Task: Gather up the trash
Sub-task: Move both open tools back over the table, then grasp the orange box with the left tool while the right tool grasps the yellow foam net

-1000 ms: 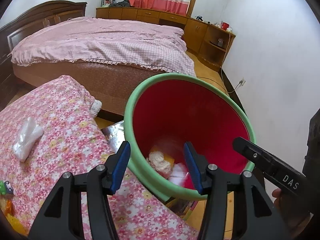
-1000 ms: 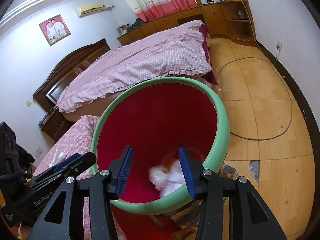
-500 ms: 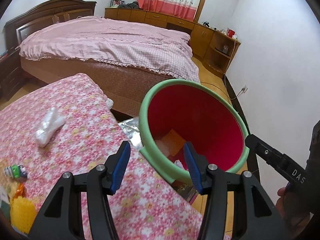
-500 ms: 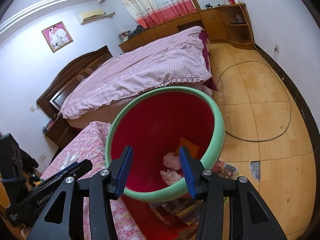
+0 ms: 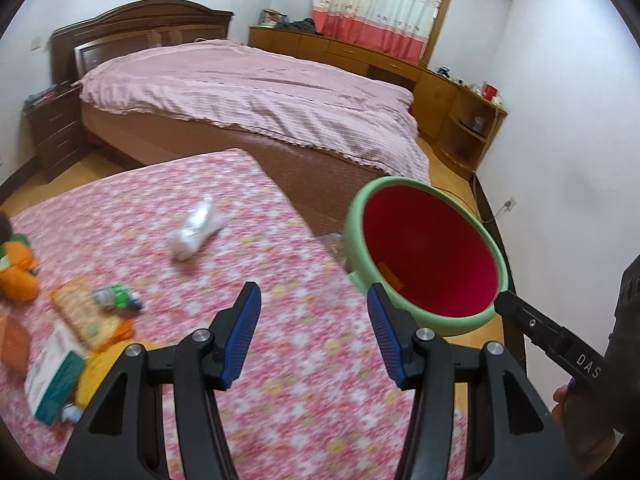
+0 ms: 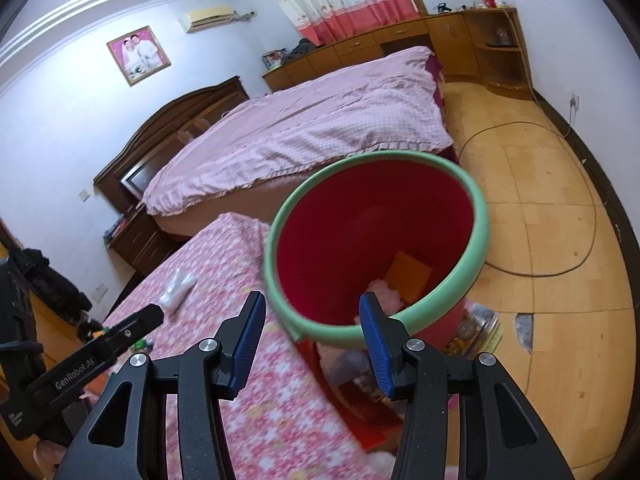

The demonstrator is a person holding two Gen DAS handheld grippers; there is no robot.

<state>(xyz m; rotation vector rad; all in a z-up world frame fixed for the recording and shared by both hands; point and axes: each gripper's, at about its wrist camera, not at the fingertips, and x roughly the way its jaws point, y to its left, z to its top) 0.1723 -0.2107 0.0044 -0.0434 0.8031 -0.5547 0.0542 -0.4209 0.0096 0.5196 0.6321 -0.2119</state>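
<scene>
Left gripper (image 5: 314, 334): blue-padded fingers apart, nothing between them, above the pink floral-cloth bench (image 5: 280, 300).
Right gripper (image 6: 310, 340): fingers apart, empty, at the near rim of the bin.
Bin: red plastic bucket with green rim (image 6: 478, 240), just beside the bench edge; orange card (image 6: 410, 278) and pale wads inside.
Remaining trash: crumpled white plastic wrapper (image 5: 198, 228) lying mid-bench; blurred packets at bench's left end.

Motion-blurred clutter (image 5: 80, 320) — labels unreadable — and bin (image 6: 380, 240) bottom partly hidden.
</scene>
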